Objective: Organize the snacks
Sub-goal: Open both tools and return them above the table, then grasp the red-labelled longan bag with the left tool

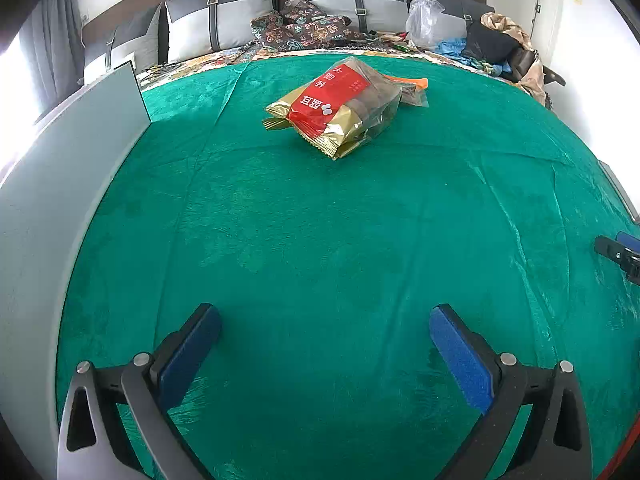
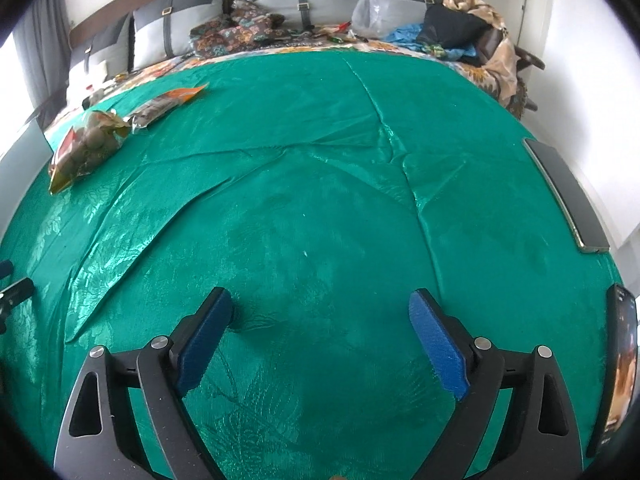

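A clear snack bag with a red and gold label (image 1: 336, 110) lies on the green cloth (image 1: 320, 240), well ahead of my left gripper (image 1: 325, 320). Behind it lies a flatter clear packet with an orange top (image 1: 408, 88). Both blue-padded jaws of the left gripper stand wide apart with nothing between them. In the right wrist view the same bag (image 2: 86, 146) and orange-topped packet (image 2: 168, 104) lie at the far left. My right gripper (image 2: 322, 308) is open and empty over bare cloth. Its tip also shows at the right edge of the left wrist view (image 1: 620, 252).
A grey panel (image 1: 60, 200) stands along the left side. A dark flat device (image 2: 568, 196) and a phone (image 2: 620, 368) lie at the right edge. Pillows (image 1: 224, 12), patterned cloth (image 1: 300, 26), a plastic bag (image 1: 426, 20) and clothes (image 1: 500, 44) sit at the back.
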`<action>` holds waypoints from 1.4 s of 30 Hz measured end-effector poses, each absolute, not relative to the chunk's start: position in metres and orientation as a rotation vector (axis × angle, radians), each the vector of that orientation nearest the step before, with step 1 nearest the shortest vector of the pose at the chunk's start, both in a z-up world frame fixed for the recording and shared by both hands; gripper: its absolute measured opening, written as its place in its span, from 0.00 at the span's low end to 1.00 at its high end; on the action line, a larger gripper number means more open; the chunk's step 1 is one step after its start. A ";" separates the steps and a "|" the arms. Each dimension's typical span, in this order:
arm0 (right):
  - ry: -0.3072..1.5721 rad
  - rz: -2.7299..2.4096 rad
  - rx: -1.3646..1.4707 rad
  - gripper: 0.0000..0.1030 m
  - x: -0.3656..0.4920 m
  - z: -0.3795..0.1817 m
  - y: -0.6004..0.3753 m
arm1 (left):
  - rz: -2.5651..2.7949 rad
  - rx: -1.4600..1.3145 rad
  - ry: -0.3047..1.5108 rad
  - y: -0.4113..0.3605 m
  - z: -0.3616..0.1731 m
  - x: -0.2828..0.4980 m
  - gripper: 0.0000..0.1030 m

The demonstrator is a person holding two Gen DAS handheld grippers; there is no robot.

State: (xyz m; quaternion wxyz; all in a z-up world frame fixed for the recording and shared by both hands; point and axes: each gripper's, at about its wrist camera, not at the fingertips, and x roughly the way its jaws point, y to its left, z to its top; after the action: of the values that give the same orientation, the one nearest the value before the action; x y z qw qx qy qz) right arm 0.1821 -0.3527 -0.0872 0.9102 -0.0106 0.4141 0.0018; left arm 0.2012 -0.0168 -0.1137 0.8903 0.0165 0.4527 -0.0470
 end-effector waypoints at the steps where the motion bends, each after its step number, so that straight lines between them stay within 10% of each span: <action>1: 0.854 0.004 -0.022 0.90 0.182 -0.087 -0.353 | -0.097 0.035 0.940 -0.017 -0.114 0.202 1.00; 18: 0.855 0.002 -0.021 0.90 0.182 -0.087 -0.353 | -0.224 0.088 1.056 -0.015 -0.095 0.226 0.99; 32: 0.855 0.002 -0.021 0.90 0.182 -0.087 -0.352 | -0.309 0.300 1.174 -0.069 -0.075 0.396 0.99; 36: 0.855 0.002 -0.021 0.90 0.182 -0.087 -0.352 | -0.265 0.161 1.177 -0.056 -0.083 0.402 0.65; 42: 0.855 0.001 -0.020 0.91 0.182 -0.087 -0.352 | -0.097 -0.056 1.173 -0.006 -0.070 0.349 0.61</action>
State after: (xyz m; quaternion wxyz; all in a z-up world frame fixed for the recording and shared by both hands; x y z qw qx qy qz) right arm 0.1825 -0.3520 -0.0871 0.9099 -0.0098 0.4148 0.0006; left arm 0.3485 -0.0062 -0.0699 0.8315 -0.0263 0.5530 -0.0457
